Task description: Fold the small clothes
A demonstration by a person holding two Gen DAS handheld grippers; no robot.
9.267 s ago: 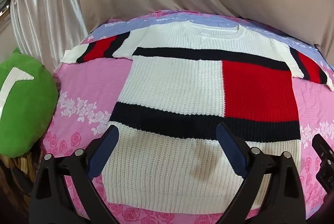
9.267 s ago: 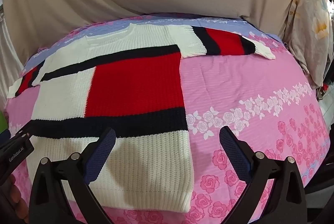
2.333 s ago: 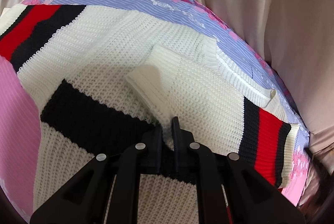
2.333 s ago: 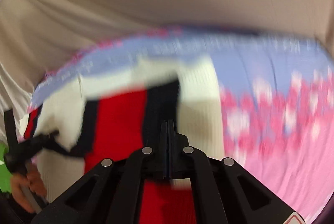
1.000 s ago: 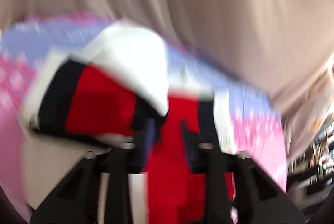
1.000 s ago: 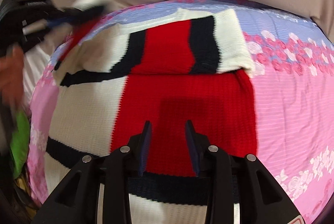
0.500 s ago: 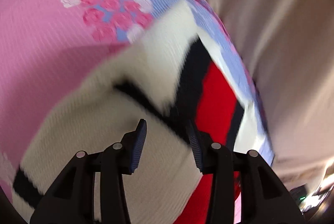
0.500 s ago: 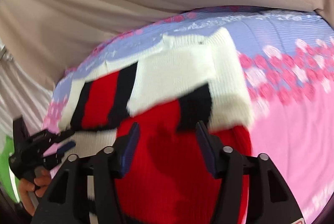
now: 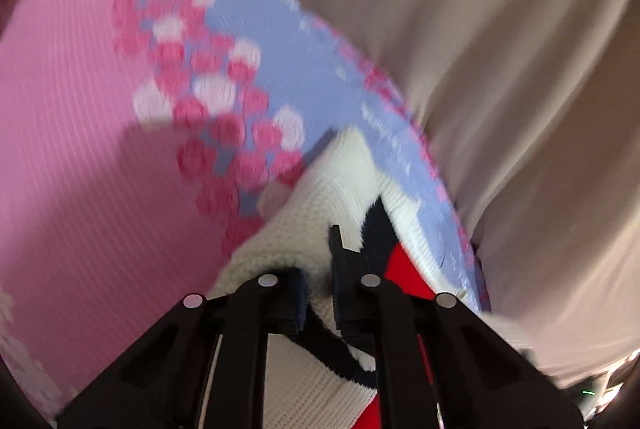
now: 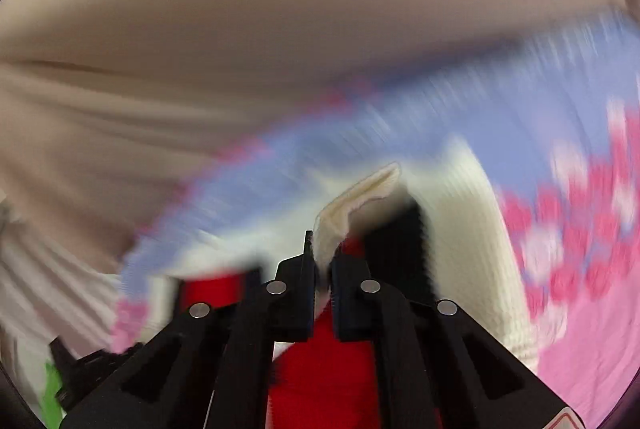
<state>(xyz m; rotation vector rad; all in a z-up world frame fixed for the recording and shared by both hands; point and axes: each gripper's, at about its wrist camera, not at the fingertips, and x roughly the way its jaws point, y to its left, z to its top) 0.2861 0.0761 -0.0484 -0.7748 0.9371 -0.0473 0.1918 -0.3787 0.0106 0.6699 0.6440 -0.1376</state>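
A cream knit sweater point(image 9: 320, 197) with black and red blocks lies on the pink and lilac flowered bed sheet point(image 9: 100, 157). In the left wrist view my left gripper point(image 9: 318, 281) is shut on a fold of the sweater's cream upper left edge. In the right wrist view my right gripper point(image 10: 322, 269) is shut on a raised cream fold of the sweater point(image 10: 360, 201) near its upper right edge, with the red block point(image 10: 320, 369) under the fingers. Both views are motion-blurred.
A beige curtain point(image 9: 500, 49) hangs right behind the far edge of the bed; it fills the top of the right wrist view point(image 10: 280, 29). The left gripper's body point(image 10: 92, 369) and a bit of green cushion point(image 10: 50, 393) show at the lower left.
Both grippers were open half a second ago and have closed on the sweater's upper edge, one at each side. Before that, both sleeves were folded in over the body.
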